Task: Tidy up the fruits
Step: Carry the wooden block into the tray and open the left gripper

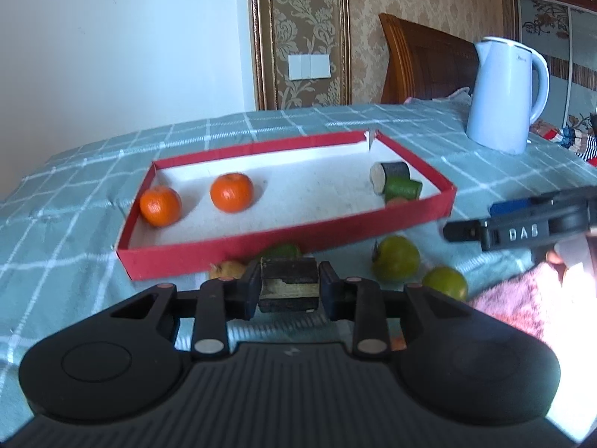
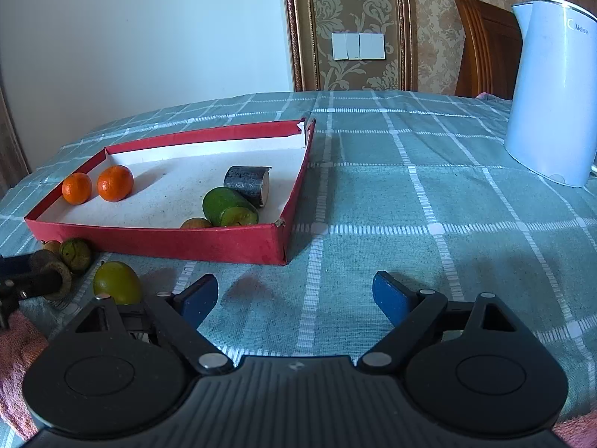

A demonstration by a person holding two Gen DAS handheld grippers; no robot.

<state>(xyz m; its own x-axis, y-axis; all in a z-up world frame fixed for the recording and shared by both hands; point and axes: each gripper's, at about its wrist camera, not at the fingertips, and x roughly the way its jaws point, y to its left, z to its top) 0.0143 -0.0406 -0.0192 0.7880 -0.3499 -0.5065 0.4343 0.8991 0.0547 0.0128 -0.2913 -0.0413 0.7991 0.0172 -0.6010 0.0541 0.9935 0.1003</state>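
Observation:
My left gripper (image 1: 289, 291) is shut on a short dark cane piece (image 1: 289, 272) with a pale cut face, held just in front of the red tray (image 1: 283, 240). The tray holds two oranges (image 1: 160, 206) (image 1: 231, 192) at its left end. At its right end lie a dark cane piece (image 2: 248, 183), a green cane piece (image 2: 229, 207) and a small brown fruit (image 2: 196, 223). On the cloth before the tray lie green fruits (image 1: 395, 263) (image 1: 446, 282) and a small tan fruit (image 1: 227, 268). My right gripper (image 2: 294, 298) stands open over bare cloth, right of the tray.
A white kettle (image 2: 552, 89) stands at the back right on the green checked tablecloth (image 2: 410, 205). A pink towel (image 1: 522, 306) lies at the near edge between the two grippers. A wall and a wooden chair back are behind the table.

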